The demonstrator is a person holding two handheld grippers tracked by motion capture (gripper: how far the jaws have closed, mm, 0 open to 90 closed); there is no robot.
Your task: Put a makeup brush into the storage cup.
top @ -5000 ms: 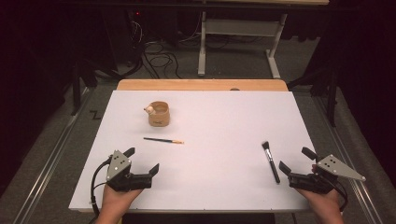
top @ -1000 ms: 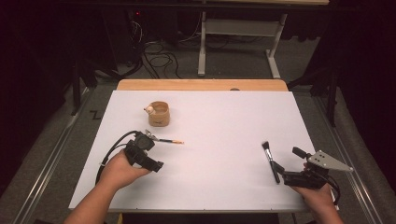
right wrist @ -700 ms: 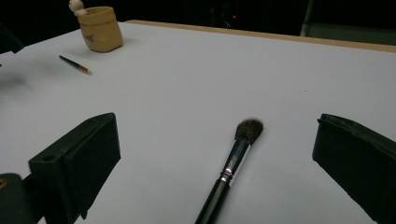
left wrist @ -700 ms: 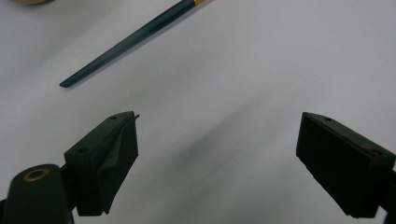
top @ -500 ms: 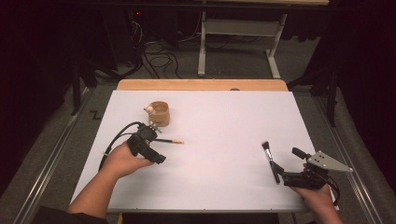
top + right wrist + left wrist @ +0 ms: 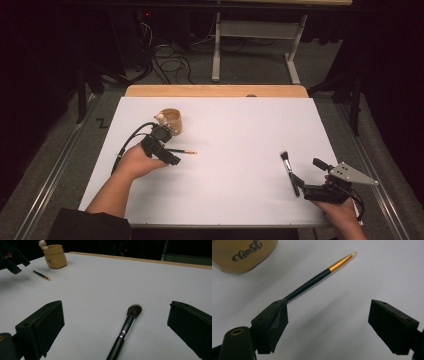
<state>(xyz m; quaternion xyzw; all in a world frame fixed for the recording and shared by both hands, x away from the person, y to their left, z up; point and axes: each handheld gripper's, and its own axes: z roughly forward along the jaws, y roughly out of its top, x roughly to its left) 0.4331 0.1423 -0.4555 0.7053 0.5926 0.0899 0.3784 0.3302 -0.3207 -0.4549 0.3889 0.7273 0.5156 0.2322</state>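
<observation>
L gripper (image 6: 324, 322) over the thin brush (image 6: 317, 277) near the surface's left edge, by the cup (image 6: 171, 121). Fingers apart, just been closing, brush beside one finger, not between. Risk: fingers nudge it, it rolls. R gripper (image 6: 117, 335) fingers apart around the big brush (image 6: 127, 325).

Lab or recording studio setup; white flat board (image 6: 235, 130) on a wooden tabletop (image 6: 215, 91); black curtains around; tangled black cables (image 6: 167, 60) on grey carpet floor (image 6: 250, 70); grey metal desk frame (image 6: 255, 37) behind.
</observation>
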